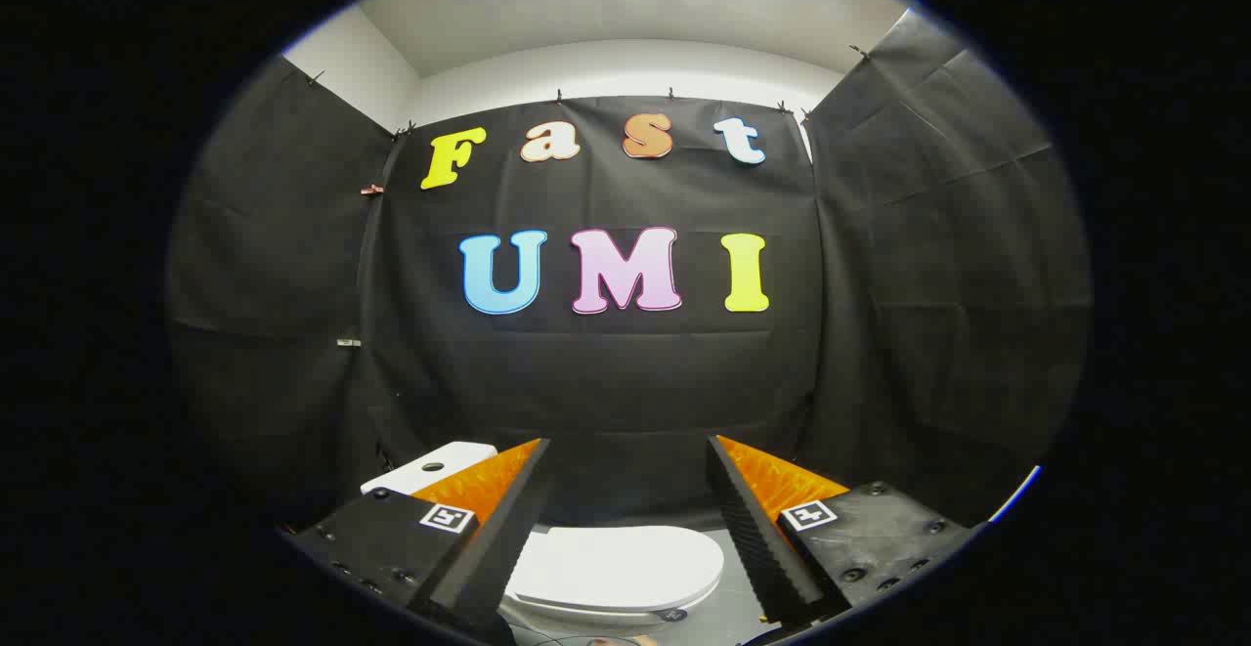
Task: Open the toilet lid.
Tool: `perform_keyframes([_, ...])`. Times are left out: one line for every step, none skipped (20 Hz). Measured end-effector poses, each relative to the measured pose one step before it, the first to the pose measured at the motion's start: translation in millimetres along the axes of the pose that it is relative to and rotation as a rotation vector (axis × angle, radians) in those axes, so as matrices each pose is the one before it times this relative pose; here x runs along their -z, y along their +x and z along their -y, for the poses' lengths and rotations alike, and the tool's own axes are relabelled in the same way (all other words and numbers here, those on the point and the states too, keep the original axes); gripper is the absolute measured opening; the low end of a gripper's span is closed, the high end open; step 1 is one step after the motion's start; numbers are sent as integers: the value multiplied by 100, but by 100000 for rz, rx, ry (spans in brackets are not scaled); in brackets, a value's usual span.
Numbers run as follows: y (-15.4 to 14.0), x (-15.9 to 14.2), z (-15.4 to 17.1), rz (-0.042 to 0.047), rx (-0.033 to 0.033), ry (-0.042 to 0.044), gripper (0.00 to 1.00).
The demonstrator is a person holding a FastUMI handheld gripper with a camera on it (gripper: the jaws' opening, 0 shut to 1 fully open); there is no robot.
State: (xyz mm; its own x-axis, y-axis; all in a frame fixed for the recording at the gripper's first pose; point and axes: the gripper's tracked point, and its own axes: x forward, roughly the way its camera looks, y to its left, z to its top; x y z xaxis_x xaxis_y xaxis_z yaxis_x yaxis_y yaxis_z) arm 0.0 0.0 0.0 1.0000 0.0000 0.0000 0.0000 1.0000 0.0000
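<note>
A white toilet stands below and ahead of me, its lid [618, 568] lying flat and closed over the bowl. The white tank [430, 467] rises behind my left finger, partly hidden by it. My gripper [628, 455] hangs well above the toilet, open, with a wide gap between the fingers and nothing held. The lid shows in that gap, low down between the finger bases. The toilet's left side is covered by the left finger [489, 538].
Black cloth walls close in the booth at the back and on both sides. A strip of grey floor [723, 612] lies to the right of the toilet. Pale ceiling shows above the cloth.
</note>
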Motion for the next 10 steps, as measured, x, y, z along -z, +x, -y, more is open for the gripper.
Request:
perform_keyframes([-62, 70, 9, -344, -146, -150, 98])
perform_keyframes([-179, 7, 69, -127, 74, -227, 98])
perform_keyframes([-84, -70, 248, 220, 429, 40, 98])
perform_keyframes([-41, -202, 223, 375, 47, 567, 98])
perform_keyframes([-139, -265, 10, 486, -419, 800, 98])
perform_keyframes([-59, -70, 12, 390, -187, 719, 98])
perform_keyframes([45, -67, 36, 220, -231, 444, 99])
perform_keyframes([-41, -141, -10, 337, -157, 177, 99])
perform_keyframes([-12, -44, 38, 295, -70, 71, 99])
perform_keyframes([-79, -163, -27, 509, -187, -114, 99])
